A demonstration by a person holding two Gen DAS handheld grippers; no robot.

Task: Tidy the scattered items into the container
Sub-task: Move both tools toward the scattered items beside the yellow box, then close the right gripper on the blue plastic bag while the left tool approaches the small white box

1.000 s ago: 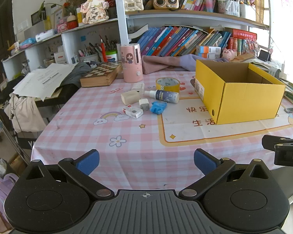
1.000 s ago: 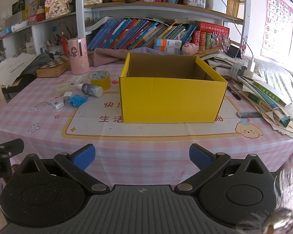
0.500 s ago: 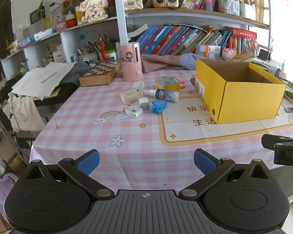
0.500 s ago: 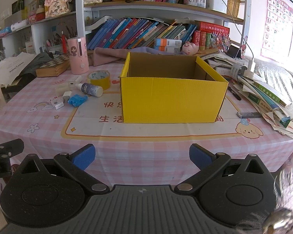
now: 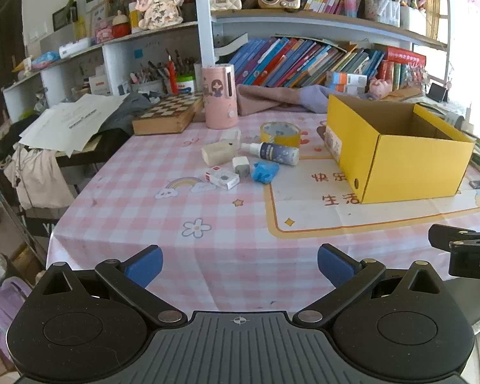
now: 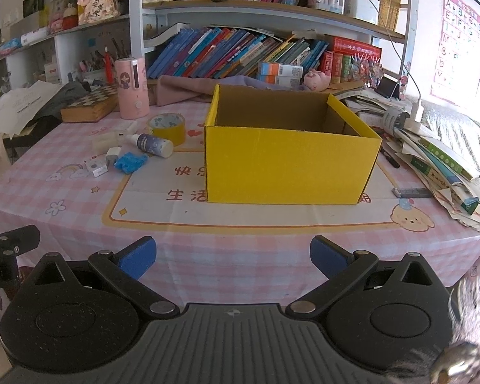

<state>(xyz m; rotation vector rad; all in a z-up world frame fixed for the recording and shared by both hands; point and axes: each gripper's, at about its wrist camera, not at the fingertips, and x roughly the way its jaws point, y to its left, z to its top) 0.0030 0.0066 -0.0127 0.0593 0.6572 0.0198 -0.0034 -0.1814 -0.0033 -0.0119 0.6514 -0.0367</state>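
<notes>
Both the left gripper (image 5: 239, 264) and the right gripper (image 6: 233, 254) are wide apart and hold nothing, near the front edge of the surface (image 5: 227, 233). The yellow box (image 6: 288, 163) sits mid-surface, with the small items (image 5: 249, 163) just to its left.

White shelving (image 5: 204, 16) standing behind table (image 5: 176, 224), books (image 6: 227, 51) leaning in rows. Pink checked cloth (image 6: 240, 249) covering table. Alphabet poster (image 6: 460, 41) hanging on right wall. Bright daylight washing in from right.
</notes>
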